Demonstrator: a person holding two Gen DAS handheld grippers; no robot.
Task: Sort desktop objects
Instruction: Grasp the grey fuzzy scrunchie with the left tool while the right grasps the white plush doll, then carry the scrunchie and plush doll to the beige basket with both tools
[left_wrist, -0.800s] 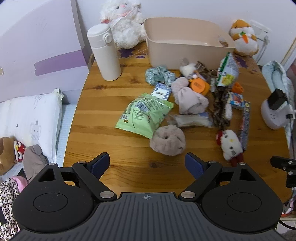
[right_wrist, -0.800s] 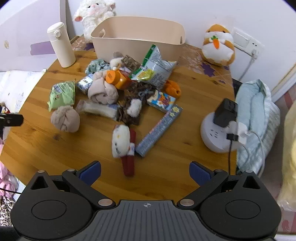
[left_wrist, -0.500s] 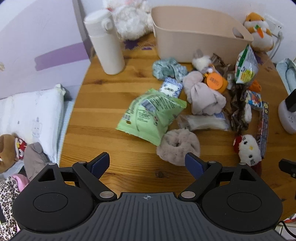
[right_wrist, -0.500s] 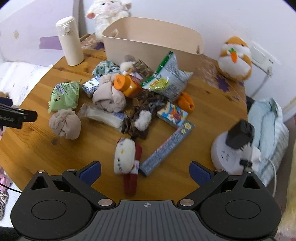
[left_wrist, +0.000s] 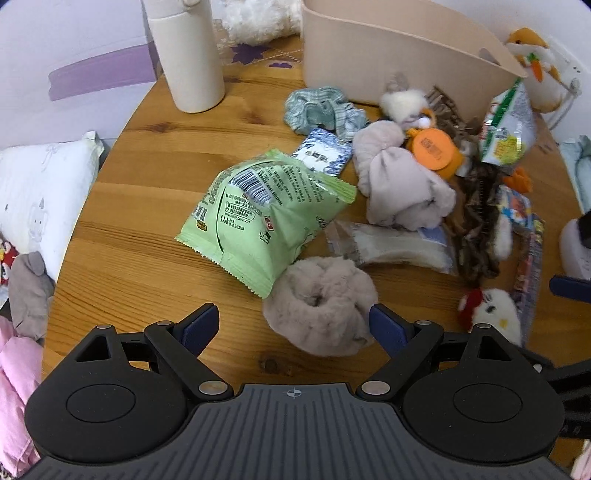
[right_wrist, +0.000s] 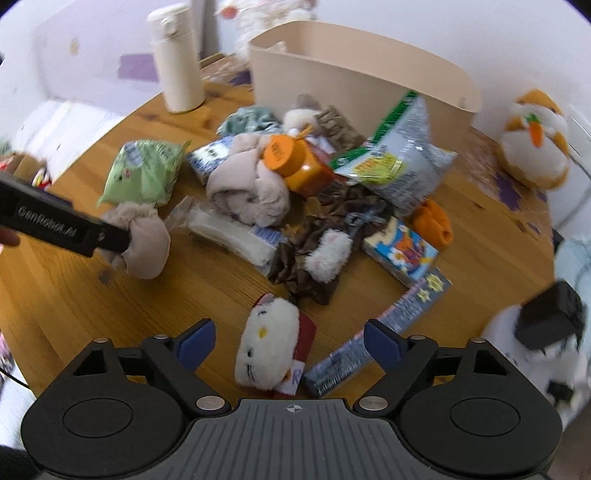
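A pile of small objects lies on the round wooden table (left_wrist: 147, 258) in front of a beige bin (left_wrist: 388, 59). My left gripper (left_wrist: 293, 326) is open, its jaws on either side of a fluffy taupe scrunchie (left_wrist: 319, 306), next to a green snack bag (left_wrist: 266, 218). My right gripper (right_wrist: 288, 341) is open around a white cat plush (right_wrist: 267, 347), beside a long starry packet (right_wrist: 380, 332). The left gripper's body (right_wrist: 62, 225) shows in the right wrist view, touching the scrunchie (right_wrist: 142, 240).
A white flask (left_wrist: 186, 55) stands at the back left. A hamster plush (right_wrist: 535, 144) and a white power hub with a black plug (right_wrist: 539, 339) sit at the right. An orange jar (right_wrist: 295, 162), socks, scrunchies and snack packets fill the middle. A bed lies left of the table.
Both grippers have moved forward and down toward the table. The left now straddles the taupe scrunchie, the right the cat plush. Both stay open.
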